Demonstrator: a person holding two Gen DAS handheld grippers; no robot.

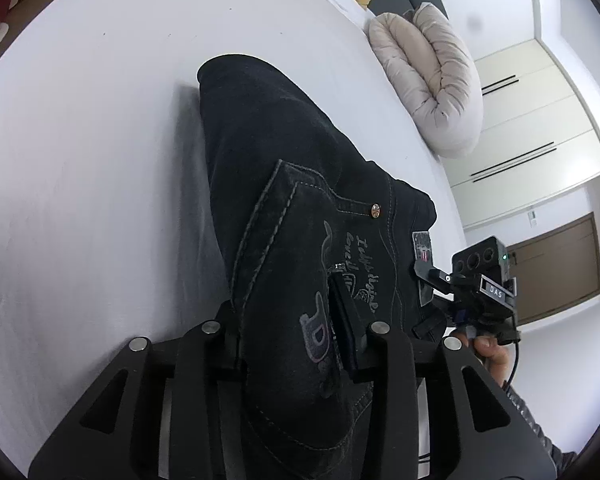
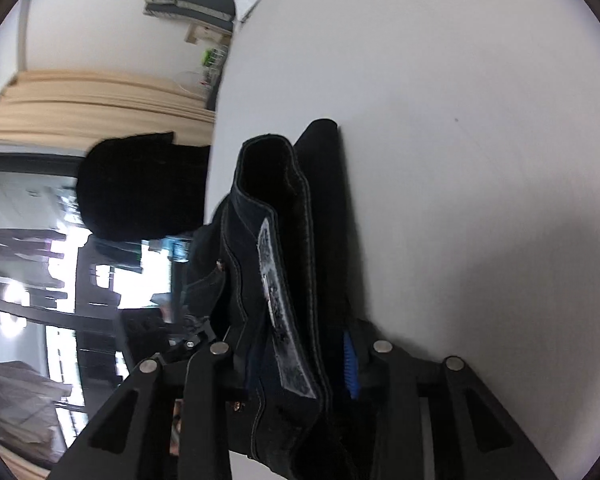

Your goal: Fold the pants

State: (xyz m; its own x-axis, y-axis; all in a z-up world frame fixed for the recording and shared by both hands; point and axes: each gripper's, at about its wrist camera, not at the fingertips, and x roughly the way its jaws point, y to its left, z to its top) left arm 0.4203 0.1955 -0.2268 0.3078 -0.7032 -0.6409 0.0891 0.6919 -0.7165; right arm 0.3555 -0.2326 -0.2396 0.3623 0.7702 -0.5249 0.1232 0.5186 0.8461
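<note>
Left gripper (image 1: 296,340) clamping pants (image 1: 300,200), waistband (image 2: 276,280) rightward

Two black hand-held grippers, a hand and a dark sleeve

The left gripper (image 1: 296,328) is matte black, its angular linkage arms cut with triangular openings and pinned by four round silver screws. The right gripper (image 2: 296,354) has the same build, with a ribbed blue pad (image 2: 351,368) lining one finger. From the left wrist view, the right gripper's boxy black head shows three round holes, a small green light and a white-lettered "DAS" label; a thin black cable hangs from it beside the person's hand (image 1: 490,350), above a dark sleeve (image 1: 528,416).
</note>
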